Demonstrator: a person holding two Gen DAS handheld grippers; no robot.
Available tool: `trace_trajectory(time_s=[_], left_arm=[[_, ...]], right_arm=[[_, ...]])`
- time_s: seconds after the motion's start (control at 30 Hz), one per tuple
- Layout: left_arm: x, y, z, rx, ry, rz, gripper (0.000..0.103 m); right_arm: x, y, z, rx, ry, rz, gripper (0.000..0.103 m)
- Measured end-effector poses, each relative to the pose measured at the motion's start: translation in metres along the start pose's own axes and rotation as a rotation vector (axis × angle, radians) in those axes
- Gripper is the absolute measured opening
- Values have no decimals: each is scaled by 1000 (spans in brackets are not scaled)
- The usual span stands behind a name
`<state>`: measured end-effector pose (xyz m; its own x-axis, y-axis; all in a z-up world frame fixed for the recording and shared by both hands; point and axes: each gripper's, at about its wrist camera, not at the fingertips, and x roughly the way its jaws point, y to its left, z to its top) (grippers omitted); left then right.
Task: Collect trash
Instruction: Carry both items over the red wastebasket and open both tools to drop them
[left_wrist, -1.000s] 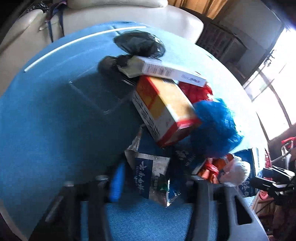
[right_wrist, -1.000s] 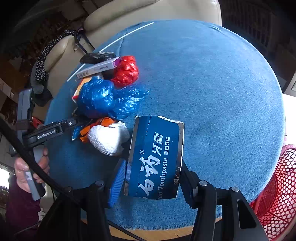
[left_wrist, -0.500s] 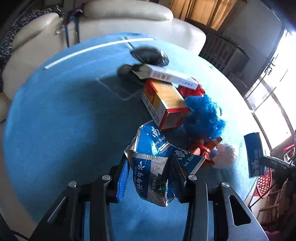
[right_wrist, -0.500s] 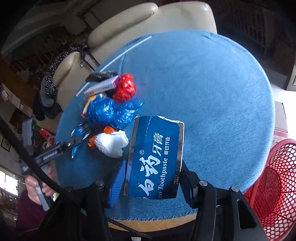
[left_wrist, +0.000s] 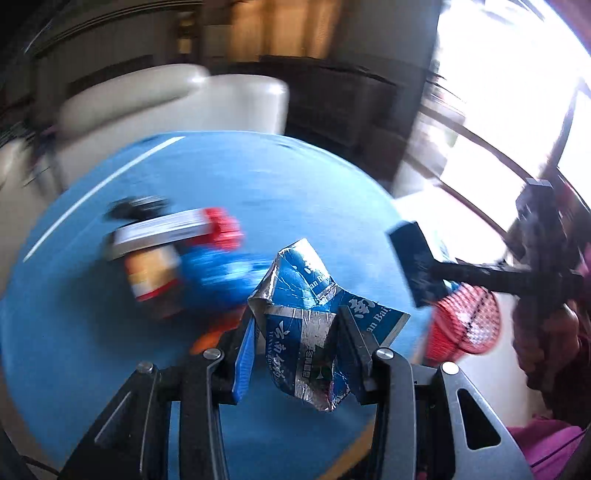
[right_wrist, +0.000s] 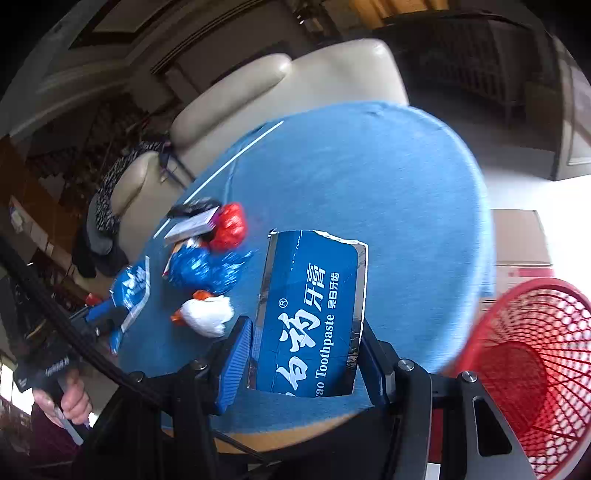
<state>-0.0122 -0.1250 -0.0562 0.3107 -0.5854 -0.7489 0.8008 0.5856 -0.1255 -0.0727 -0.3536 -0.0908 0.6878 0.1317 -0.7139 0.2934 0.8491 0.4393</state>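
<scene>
My left gripper (left_wrist: 301, 350) is shut on a torn blue and silver carton (left_wrist: 306, 314), held above the round blue table (left_wrist: 74, 332). My right gripper (right_wrist: 306, 354) is shut on a flattened blue toothpaste box (right_wrist: 314, 314), held above the table's near edge. That box shows in the left wrist view (left_wrist: 415, 262) beside a red mesh basket (left_wrist: 465, 321). The basket (right_wrist: 532, 369) stands on the floor at the lower right of the right wrist view. The torn carton (right_wrist: 131, 291) shows at the left there.
On the table lie a crumpled blue bag (right_wrist: 203, 269), a red bag (right_wrist: 229, 225), a white wad (right_wrist: 207, 317), a white flat box (right_wrist: 192, 227) and an orange and red box (left_wrist: 151, 273). Cream armchairs (right_wrist: 277, 88) stand behind the table.
Both grippers have lifted and swung right with their loads. The trash pile has dropped away to the left, and the red basket has come much closer in the right wrist view.
</scene>
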Motion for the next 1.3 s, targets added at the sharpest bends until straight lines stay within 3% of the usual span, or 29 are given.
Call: trace_trajectory(time_s=[0.37, 0.57, 0.63, 0.67, 0.7, 0.73, 0.83, 0.93, 1.07, 1.13, 1.3], left_arm=[[87, -155, 41, 294, 155, -250, 44], [132, -211, 43, 358, 250, -297, 46], [155, -212, 47, 365, 282, -299, 47], [162, -214, 48, 371, 301, -294, 54], [166, -215, 49, 372, 314, -287, 62], [171, -215, 50, 370, 320, -282, 64], [168, -215, 49, 363, 322, -275, 64], [154, -200, 48, 337, 290, -249, 64], [130, -158, 51, 256, 235, -195, 64], [112, -127, 49, 197, 202, -152, 64], [57, -40, 35, 33, 109, 10, 67]], right_arm=[[-81, -118, -37, 231, -97, -198, 58], [-109, -178, -63, 378, -112, -252, 60], [-112, -192, -70, 424, -103, -243, 60], [-112, -199, -74, 450, -98, -234, 61], [-113, -204, -75, 467, -95, -226, 62], [-113, -209, -76, 486, -94, -209, 63], [-116, -219, -79, 520, -109, -193, 67], [-122, -226, -77, 532, -153, -257, 67], [-130, -248, -76, 599, -222, -351, 67], [-122, -265, -75, 653, -206, -405, 67], [-90, -291, -84, 802, -133, -389, 69]])
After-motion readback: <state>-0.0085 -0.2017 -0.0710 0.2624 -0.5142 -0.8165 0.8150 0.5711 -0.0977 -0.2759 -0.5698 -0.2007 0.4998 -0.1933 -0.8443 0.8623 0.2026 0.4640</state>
